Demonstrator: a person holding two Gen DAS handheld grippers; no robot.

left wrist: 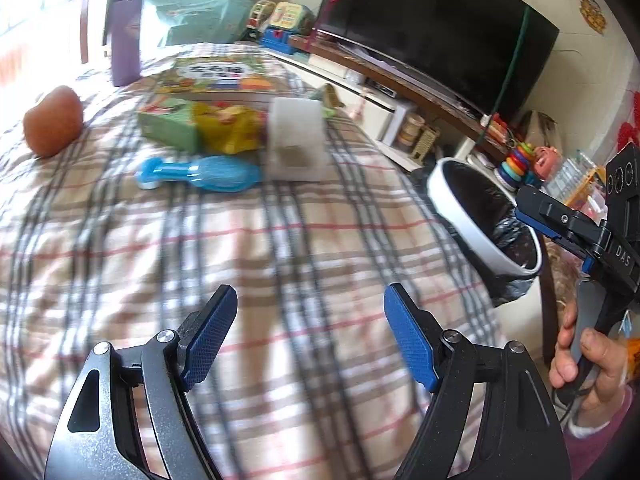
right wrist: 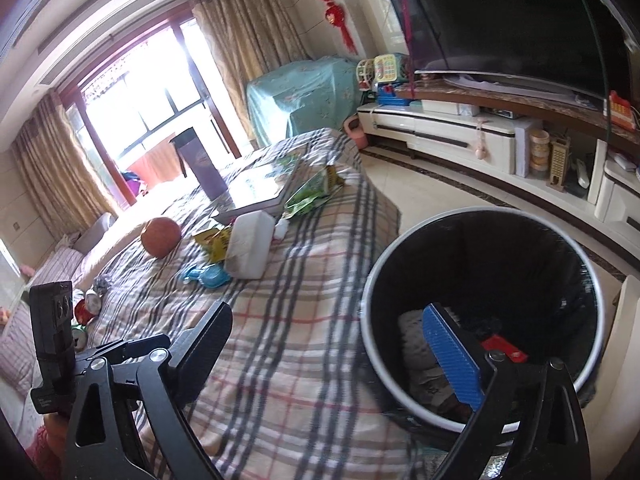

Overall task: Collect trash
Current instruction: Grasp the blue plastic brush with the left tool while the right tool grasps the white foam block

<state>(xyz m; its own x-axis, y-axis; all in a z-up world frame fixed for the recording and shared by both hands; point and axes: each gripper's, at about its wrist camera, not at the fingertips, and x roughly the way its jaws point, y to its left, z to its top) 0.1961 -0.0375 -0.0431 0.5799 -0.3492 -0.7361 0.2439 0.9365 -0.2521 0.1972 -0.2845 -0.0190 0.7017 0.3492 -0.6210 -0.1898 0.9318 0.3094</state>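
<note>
- far left of the checked cloth (left wrist: 280,240) there's a round orange-brown fruit (left wrist: 53,121); not trash by the look of it, so I'd guess it stays
- also at that end, only in the right wrist view, a couple of crushed-looking cans (right wrist: 86,308) lie at the cloth's edge; those read as trash to me, though they're small and blurry
- the left gripper (left wrist: 310,332) hangs over bare cloth with its jaws spread and nothing between them; well short of the clutter
- middle of the table is the main pile: a blue plastic toy thing (left wrist: 200,174), a yellow crumpled wrapper (left wrist: 228,128) beside a green box (left wrist: 170,122), and a white block (left wrist: 296,144) that might be a tissue pack, can't tell; all bunched close together, some touching
- behind those a picture book (left wrist: 224,76) lies flat, a purple tumbler (left wrist: 125,36) stands upright, and a green snack packet (right wrist: 316,192) sits at the far edge
- the right gripper (right wrist: 332,344) is released too; jaws wide, nothing pinched; one finger sits over the mouth of the bin
- the trash bin (left wrist: 448,216) stands just off the right side of the table, white rim, black liner; something pale and crumpled (right wrist: 416,340) plus a red bit (right wrist: 506,350) are already down in it
- so my read: a piece or two is binned; the wrapper, the snack packet and the cans are left, so it's early-to-middle; both hands free for the next pick
</note>
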